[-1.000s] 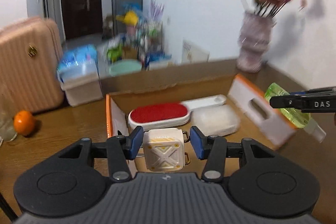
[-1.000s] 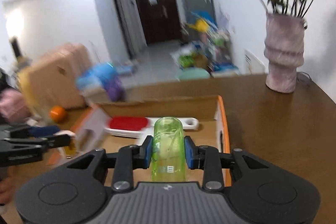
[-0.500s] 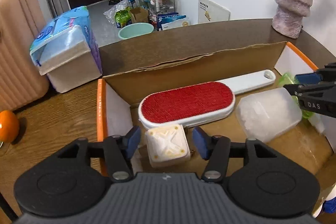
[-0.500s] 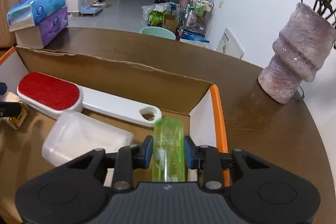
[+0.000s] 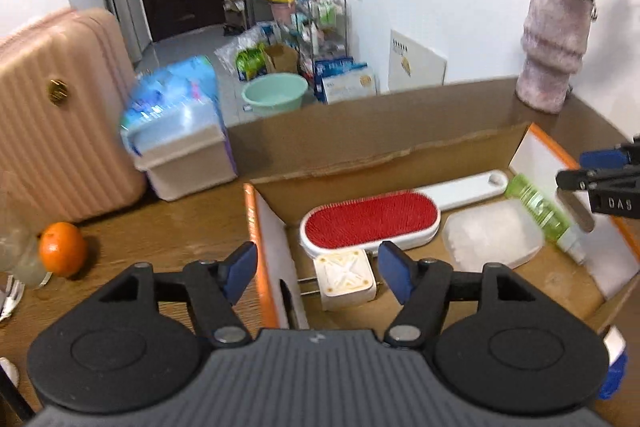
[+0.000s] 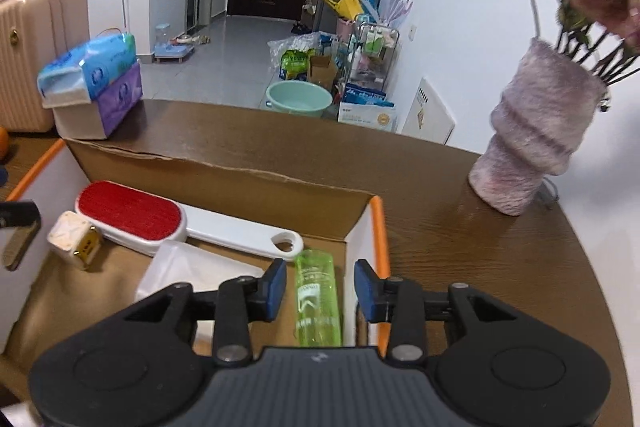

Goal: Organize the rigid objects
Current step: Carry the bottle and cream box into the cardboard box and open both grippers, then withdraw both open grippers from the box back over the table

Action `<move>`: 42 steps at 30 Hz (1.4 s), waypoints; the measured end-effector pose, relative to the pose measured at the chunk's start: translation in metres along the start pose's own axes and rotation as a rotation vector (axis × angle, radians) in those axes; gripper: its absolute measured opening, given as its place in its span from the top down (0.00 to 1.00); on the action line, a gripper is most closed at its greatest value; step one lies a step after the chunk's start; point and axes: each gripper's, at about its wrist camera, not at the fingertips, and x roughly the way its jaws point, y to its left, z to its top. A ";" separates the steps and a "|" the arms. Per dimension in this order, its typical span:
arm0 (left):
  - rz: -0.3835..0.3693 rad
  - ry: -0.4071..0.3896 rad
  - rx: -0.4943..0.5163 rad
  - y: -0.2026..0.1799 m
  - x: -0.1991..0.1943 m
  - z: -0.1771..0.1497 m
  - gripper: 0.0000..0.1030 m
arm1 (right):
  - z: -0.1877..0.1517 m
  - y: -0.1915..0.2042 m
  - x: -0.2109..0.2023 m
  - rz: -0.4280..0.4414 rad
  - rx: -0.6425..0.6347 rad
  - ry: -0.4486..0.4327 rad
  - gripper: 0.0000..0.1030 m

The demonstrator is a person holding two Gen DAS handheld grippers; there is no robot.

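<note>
An open cardboard box with orange flap edges sits on the wooden table. Inside lie a red-faced lint brush with a white handle, a frosted plastic container, a cream cube charger and a green bottle. My left gripper is open above the charger, which lies loose on the box floor. My right gripper is open above the green bottle, which lies by the box's right wall. The brush and charger also show in the right wrist view.
A pink-grey vase with flowers stands on the table right of the box. An orange lies left of the box. A pink suitcase and a tissue pack on a bin stand beyond the table edge.
Both grippers opened and let go: the charger and the green bottle now lie in the box. Both grippers have pulled back and up from them.
</note>
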 end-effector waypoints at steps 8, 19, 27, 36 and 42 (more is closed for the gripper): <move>-0.006 -0.118 0.011 -0.003 -0.081 -0.007 0.26 | -0.001 0.003 -0.070 -0.007 -0.011 -0.075 0.53; -0.030 -0.248 0.022 -0.012 -0.180 -0.037 0.19 | -0.020 0.020 -0.148 0.034 -0.037 -0.173 0.47; -0.054 -0.370 0.055 -0.029 -0.242 -0.070 0.14 | -0.051 0.028 -0.198 0.053 -0.050 -0.253 0.43; 0.004 -0.523 0.012 -0.040 -0.292 -0.138 0.05 | -0.111 0.018 -0.254 0.060 0.008 -0.395 0.42; 0.044 -0.614 0.004 -0.053 -0.320 -0.204 0.00 | -0.177 0.019 -0.290 0.090 0.039 -0.503 0.32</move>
